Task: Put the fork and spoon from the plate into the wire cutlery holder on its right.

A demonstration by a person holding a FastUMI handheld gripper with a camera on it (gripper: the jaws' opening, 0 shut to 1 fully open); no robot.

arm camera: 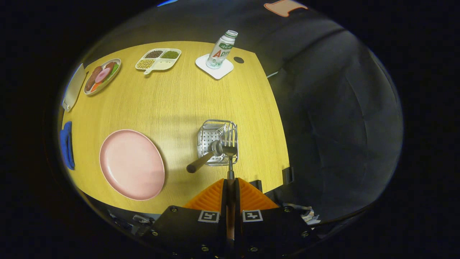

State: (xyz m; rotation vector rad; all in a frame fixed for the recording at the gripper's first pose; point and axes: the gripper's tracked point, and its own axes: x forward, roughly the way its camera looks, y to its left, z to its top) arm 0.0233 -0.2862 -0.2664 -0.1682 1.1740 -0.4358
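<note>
1. While black cloth is draping the booth behind, the wooden table [187,100] is carrying an empty pink plate [132,164].
2. Gripper [230,181] is clenching the fork [230,151] by its handle, tines over the wire cutlery holder [216,142].
3. Spoon [205,158] is leaning in that holder, handle sticking out toward the plate.

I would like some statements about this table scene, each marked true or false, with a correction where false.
1. The pink plate has no cutlery on it. True.
2. The gripper is open and holds nothing. False: it is shut on the fork, whose tines are over the wire cutlery holder.
3. The spoon lies on the plate. False: it leans in the holder, handle sticking out.
4. The bottle stands on a white coaster. True.
5. The holder is left of the plate. False: it is on its right.
</note>
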